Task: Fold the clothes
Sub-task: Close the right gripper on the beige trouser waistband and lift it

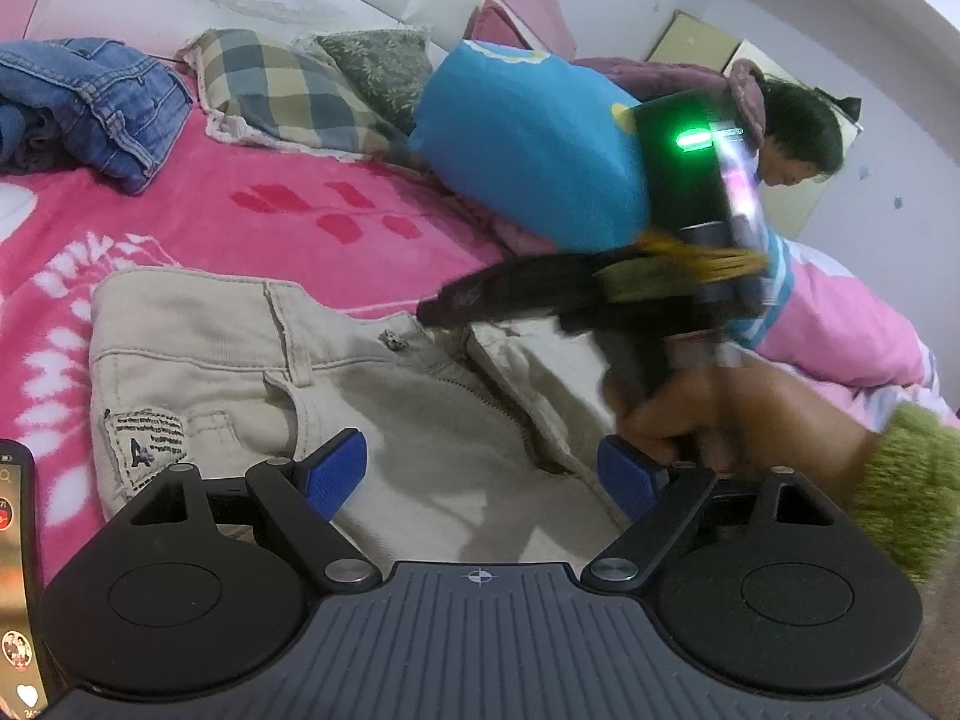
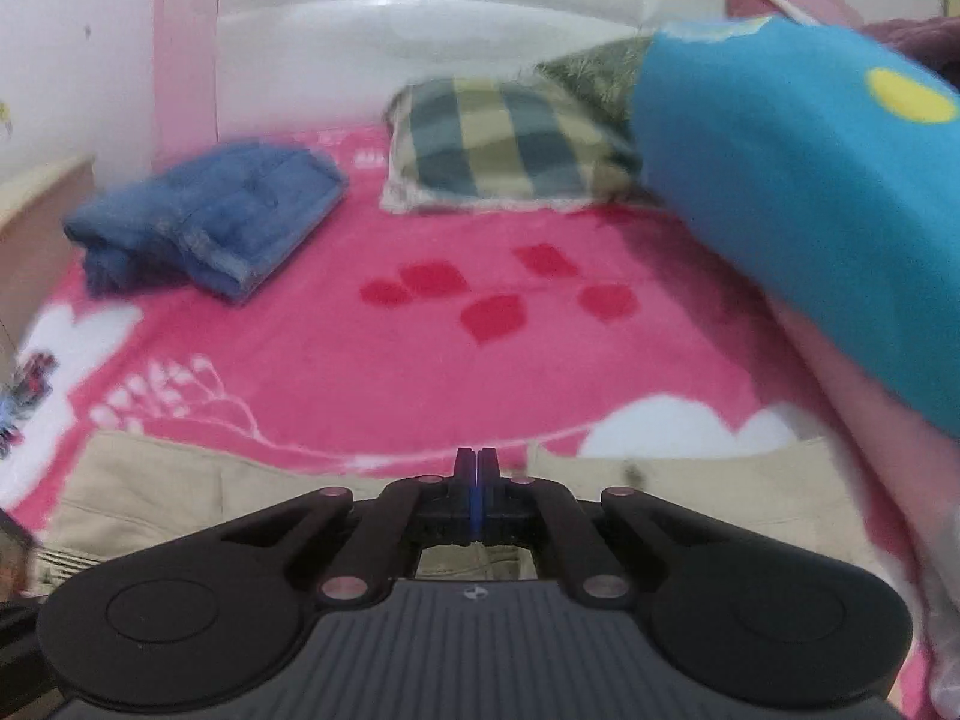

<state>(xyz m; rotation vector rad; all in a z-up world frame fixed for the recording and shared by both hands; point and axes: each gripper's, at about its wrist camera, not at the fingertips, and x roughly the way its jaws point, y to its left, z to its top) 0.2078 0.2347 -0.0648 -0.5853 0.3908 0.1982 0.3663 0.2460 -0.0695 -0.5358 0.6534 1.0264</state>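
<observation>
The beige cotton trousers (image 1: 336, 396) are seen spread flat on the pink fleece blanket (image 1: 252, 222), waistband toward the middle of the left-wrist frame, zip fly open; they appear laid out this way so that a fold can be started. The left gripper (image 1: 480, 477) is held low over the trouser front at the bottom of the frame, its blue-padded fingers (image 1: 336, 471) spread wide with nothing between them, probably poised to take cloth. The right gripper (image 2: 476, 468), blurred, is seen in its own view with fingers pressed together above the waistband edge; whether a thin fold of cloth is pinched cannot be told. A folded pair of blue denim jeans (image 2: 210, 228) has been set aside at upper left, beside a checked pillow (image 2: 510, 144), likely a finished piece
</observation>
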